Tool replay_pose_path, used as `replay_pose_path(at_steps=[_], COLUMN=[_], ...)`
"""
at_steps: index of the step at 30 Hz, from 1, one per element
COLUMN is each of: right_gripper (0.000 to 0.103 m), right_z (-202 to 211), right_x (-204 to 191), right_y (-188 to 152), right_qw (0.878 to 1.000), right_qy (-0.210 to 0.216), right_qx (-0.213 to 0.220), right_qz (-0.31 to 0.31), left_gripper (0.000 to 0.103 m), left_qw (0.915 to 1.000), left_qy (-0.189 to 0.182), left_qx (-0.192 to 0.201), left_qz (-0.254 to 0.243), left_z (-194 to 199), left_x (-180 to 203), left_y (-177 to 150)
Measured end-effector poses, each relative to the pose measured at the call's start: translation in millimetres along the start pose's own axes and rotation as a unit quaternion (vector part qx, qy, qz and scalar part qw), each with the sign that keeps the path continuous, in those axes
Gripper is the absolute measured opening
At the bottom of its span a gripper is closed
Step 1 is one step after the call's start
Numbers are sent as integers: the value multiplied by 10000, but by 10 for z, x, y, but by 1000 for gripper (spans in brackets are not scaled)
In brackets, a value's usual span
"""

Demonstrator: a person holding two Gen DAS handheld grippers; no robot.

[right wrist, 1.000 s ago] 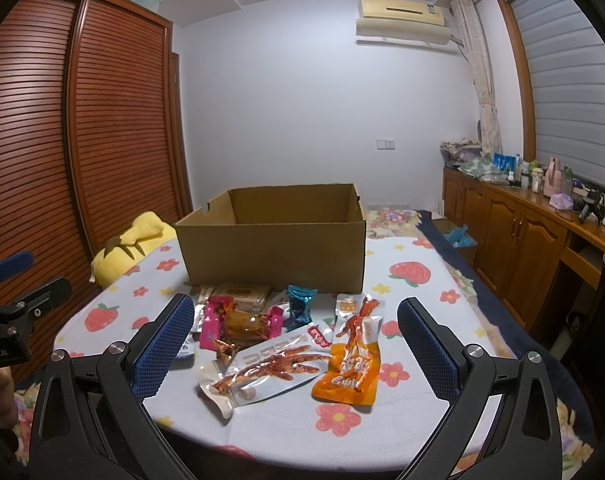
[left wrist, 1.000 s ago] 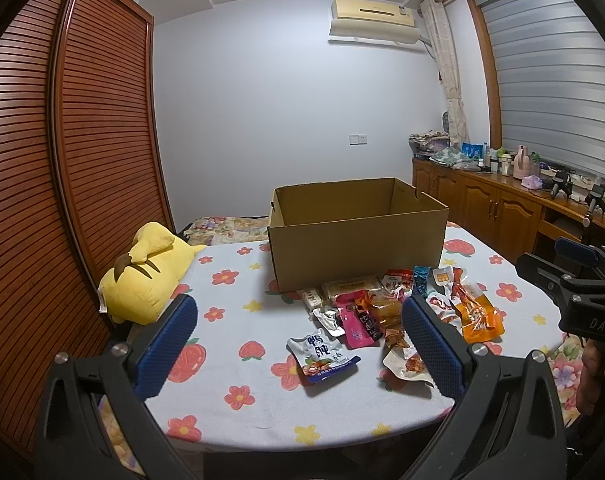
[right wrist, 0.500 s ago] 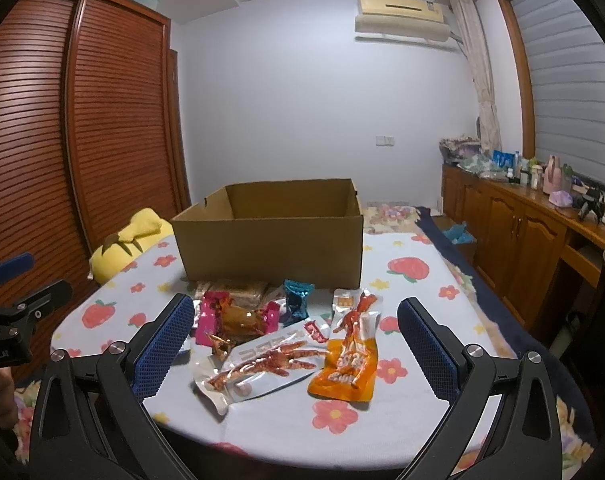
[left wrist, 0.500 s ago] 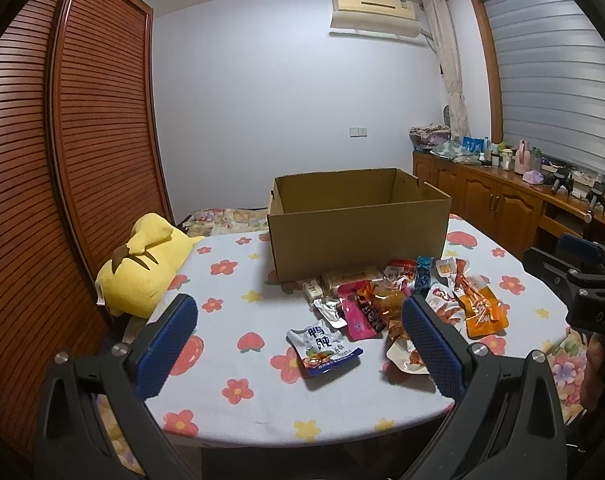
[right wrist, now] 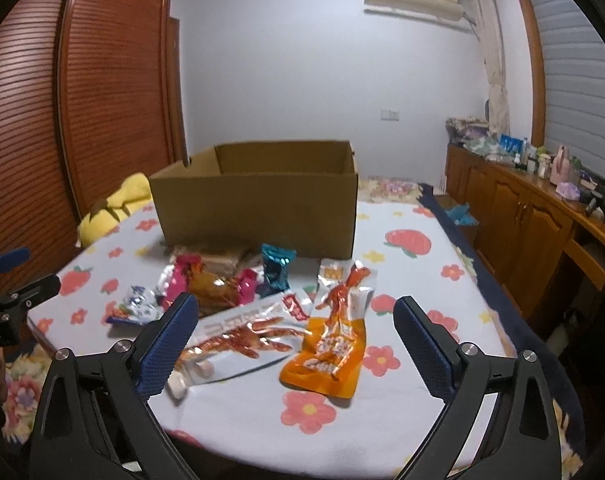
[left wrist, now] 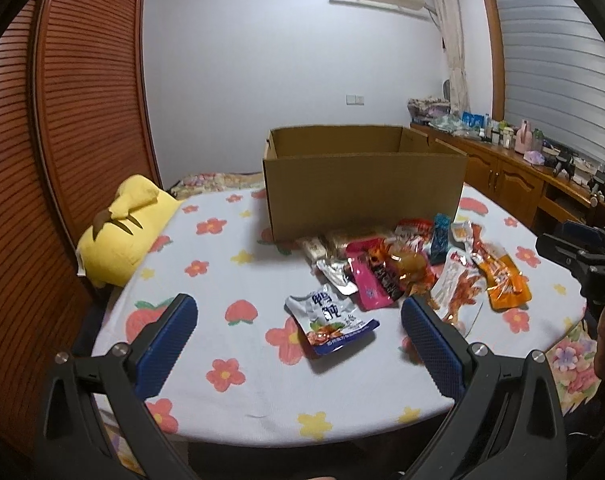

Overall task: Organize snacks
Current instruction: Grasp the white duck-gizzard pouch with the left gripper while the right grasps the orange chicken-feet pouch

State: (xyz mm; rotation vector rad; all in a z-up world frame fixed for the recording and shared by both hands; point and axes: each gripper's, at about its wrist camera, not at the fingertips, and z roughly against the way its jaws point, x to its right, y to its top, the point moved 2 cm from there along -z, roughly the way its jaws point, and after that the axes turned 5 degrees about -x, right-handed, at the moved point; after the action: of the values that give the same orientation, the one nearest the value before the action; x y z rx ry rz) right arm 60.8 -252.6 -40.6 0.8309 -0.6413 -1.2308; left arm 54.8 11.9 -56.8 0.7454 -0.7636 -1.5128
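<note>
A: Left gripper (left wrist: 298, 330), right gripper (right wrist: 294, 336)?
B: Both spread wide, empty.
A: Ahead?
B: White-blue foil pouch (left wrist: 329, 319); orange plastic packet (right wrist: 331, 350).
A: Beyond?
B: Open brown cardboard box (right wrist: 254, 208); nothing visibly packed, every snack remains.

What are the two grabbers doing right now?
Left gripper: open, holding nothing.
Right gripper: open, holding nothing.

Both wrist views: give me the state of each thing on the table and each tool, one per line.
Box: open-topped, upright; contents hidden.
Orange pouch: flat, sealed.
White pouch: flat, nearest the left tool.
Pink pouch: lying in the pile.
Teal packet: by the box, propped up.
Left tool: open, empty.
Right tool: open, empty.
</note>
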Motion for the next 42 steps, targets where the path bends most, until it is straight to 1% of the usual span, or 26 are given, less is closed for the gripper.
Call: replay_pose_path(at_steps=[5, 11, 17, 23, 25, 27, 28, 31, 33, 34, 35, 37, 39, 42], right_gripper=[95, 91, 85, 84, 84, 78, 77, 69, 49, 46, 45, 45, 45, 48], right_z=[-180, -409, -745, -1064, -1162, -1240, -1277, -1301, -1292, -1293, -1285, -1259, -1256, -1265], right_x=[150, 258, 446, 538, 531, 521, 512, 496, 523, 539, 561, 664, 708, 704], right_y=[-44, -54, -45, -48, -43, -33, -29, -12, -9, -5, -8, -15, -9, -20], right_qw=[9995, 9973, 9926, 9869, 9845, 9823, 9812, 9805, 9801, 9800, 9801, 9796, 9799, 9806], right_qy=[102, 186, 287, 365, 477, 496, 510, 444, 404, 296, 212, 296, 254, 204], right_qx=[-298, -709, -1174, -1564, -1678, -1799, -1859, -1912, -1941, -1956, -1956, -1986, -1975, -1932], right_qz=[-65, 28, -120, -176, -165, -136, -101, 56, 121, 197, 251, 126, 141, 247], left_gripper=[102, 102, 100, 98, 97, 97, 97, 97, 97, 97, 97, 97, 97, 93], left_qw=[9995, 9977, 9959, 9928, 9920, 9911, 9906, 9891, 9887, 9888, 9888, 9885, 9876, 9859], left_qy=[-134, -342, -404, -554, -605, -631, -649, -711, -711, -695, -691, -718, -767, -803], left_qx=[-270, -587, -803, -1052, -1106, -1165, -1199, -1290, -1317, -1317, -1320, -1333, -1371, -1466], left_qz=[-3, 77, 80, 140, 106, 84, 76, 79, 59, 39, 29, 34, 58, 90], left_z=[-191, -399, -588, -744, -784, -827, -847, -897, -919, -923, -931, -948, -974, -1035], left_x=[-12, -19, -26, -29, -17, -1, 6, 22, 28, 34, 33, 39, 49, 64], left_y=[-42, -27, -25, -19, -22, -27, -27, -20, -15, -14, -13, -13, -7, 9])
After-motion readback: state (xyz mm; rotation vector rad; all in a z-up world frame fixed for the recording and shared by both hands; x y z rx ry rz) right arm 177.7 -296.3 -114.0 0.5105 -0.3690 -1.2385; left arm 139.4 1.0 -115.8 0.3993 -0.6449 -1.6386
